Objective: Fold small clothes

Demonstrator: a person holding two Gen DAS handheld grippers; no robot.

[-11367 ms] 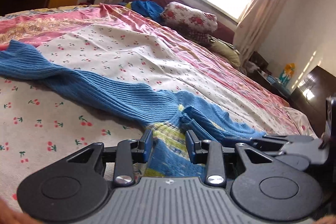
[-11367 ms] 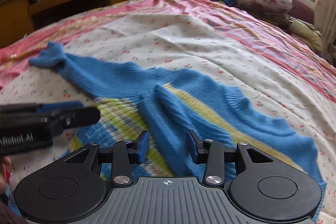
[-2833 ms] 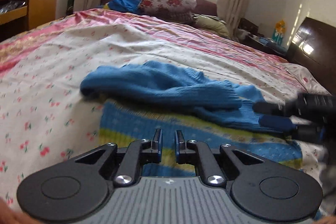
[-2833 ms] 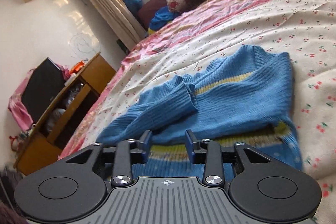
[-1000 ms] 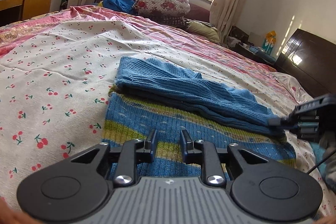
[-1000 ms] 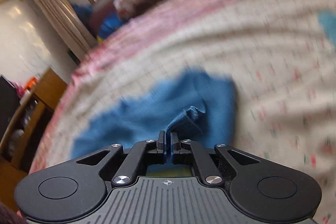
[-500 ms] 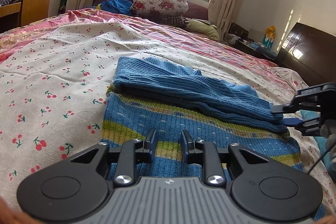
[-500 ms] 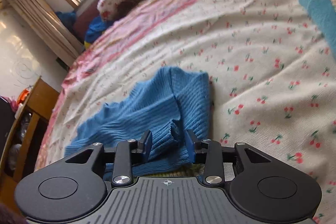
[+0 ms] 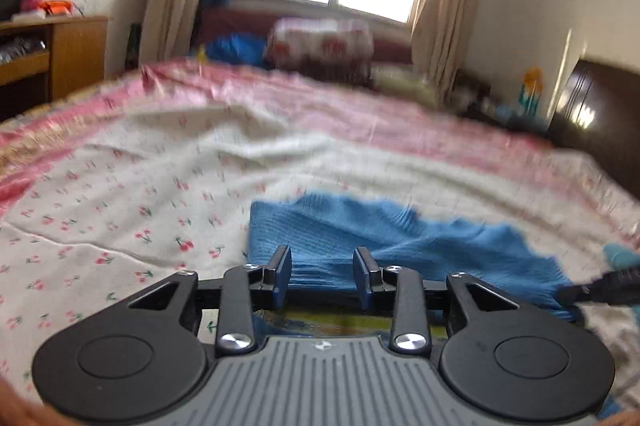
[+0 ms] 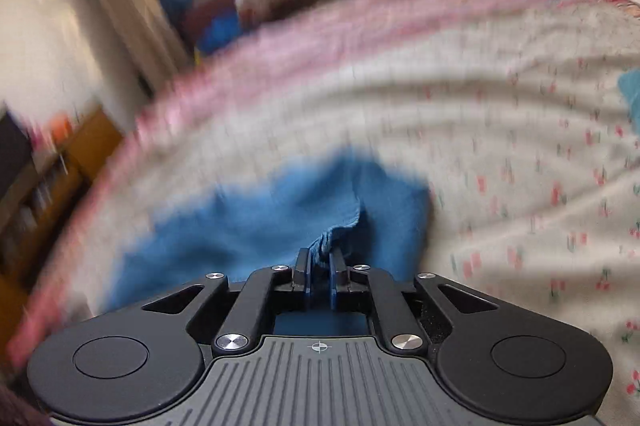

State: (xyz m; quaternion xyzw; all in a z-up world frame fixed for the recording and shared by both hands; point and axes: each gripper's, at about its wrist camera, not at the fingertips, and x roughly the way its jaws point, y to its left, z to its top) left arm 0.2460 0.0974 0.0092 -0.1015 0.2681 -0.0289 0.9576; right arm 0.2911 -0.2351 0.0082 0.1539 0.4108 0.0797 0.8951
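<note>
Blue sweater (image 10: pixel 256 226) bunched in closing right gripper (image 10: pixel 319 276); left gripper (image 9: pixel 323 276) opening, holding nothing (thin pinch could slip, undoing fold).

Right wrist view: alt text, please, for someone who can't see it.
The right tongs are closing on a bunched fold of the blue sweater, which lies on a cherry-print bedsheet. The picture is motion-blurred; a wooden shelf shows at left.

Blue ribbed knit sweater with yellow-green stripes (image 9: pixel 384 238), folded into a flat bundle, lying on the cherry-print bedsheet (image 9: pixel 120 210), one bunched edge (image 10: pixel 332 232) lifted
</note>
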